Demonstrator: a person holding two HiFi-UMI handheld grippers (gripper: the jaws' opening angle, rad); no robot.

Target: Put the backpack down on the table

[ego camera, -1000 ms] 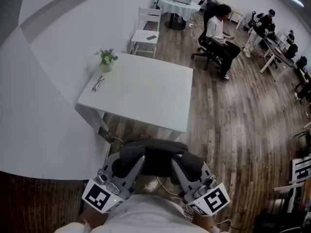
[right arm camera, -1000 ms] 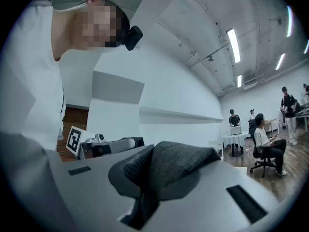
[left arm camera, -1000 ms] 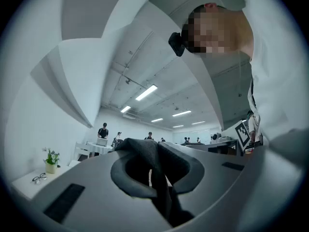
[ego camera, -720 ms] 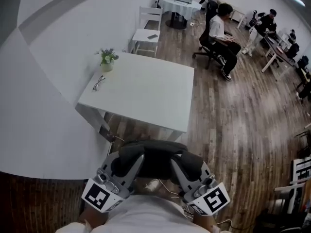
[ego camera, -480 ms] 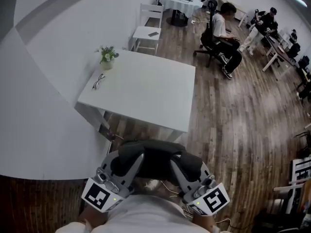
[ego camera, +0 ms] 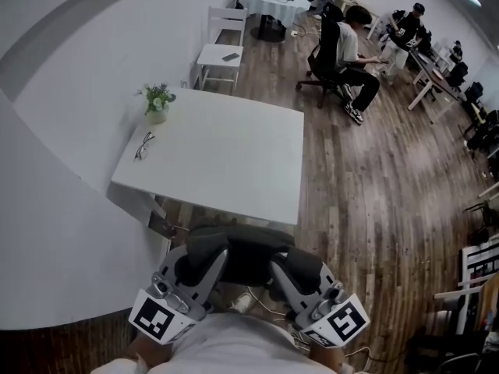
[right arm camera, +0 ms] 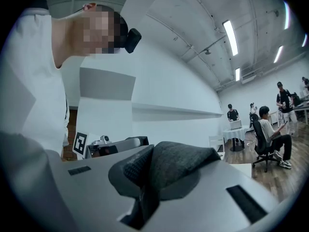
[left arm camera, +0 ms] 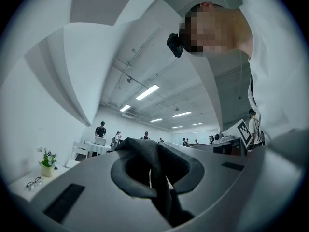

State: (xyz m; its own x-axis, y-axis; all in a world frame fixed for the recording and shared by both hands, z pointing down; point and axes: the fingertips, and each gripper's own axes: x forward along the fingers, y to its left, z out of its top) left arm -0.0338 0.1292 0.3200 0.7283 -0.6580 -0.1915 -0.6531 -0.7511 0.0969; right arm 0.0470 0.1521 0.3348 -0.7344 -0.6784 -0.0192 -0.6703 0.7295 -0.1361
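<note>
A dark grey backpack (ego camera: 248, 254) hangs in front of my body, just short of the white table's (ego camera: 234, 170) near edge. My left gripper (ego camera: 216, 257) is shut on a fold of its fabric at the left, and my right gripper (ego camera: 279, 269) is shut on a fold at the right. In the left gripper view the left gripper (left arm camera: 155, 164) pinches a dark strap of the backpack (left arm camera: 145, 153) between its grey jaws. In the right gripper view the right gripper (right arm camera: 157, 175) pinches woven grey cloth of the backpack (right arm camera: 178, 161). The fingertips are buried in the fabric.
A potted plant (ego camera: 157, 100) and a pair of glasses (ego camera: 143, 145) lie at the table's far left. A white chair (ego camera: 218, 51) stands behind it. A seated person (ego camera: 349, 53) and other desks are farther back on the wood floor. A white wall runs along the left.
The table's near edge has come closer to the grippers and the backpack. Both grippers keep the same hold on the fabric.
</note>
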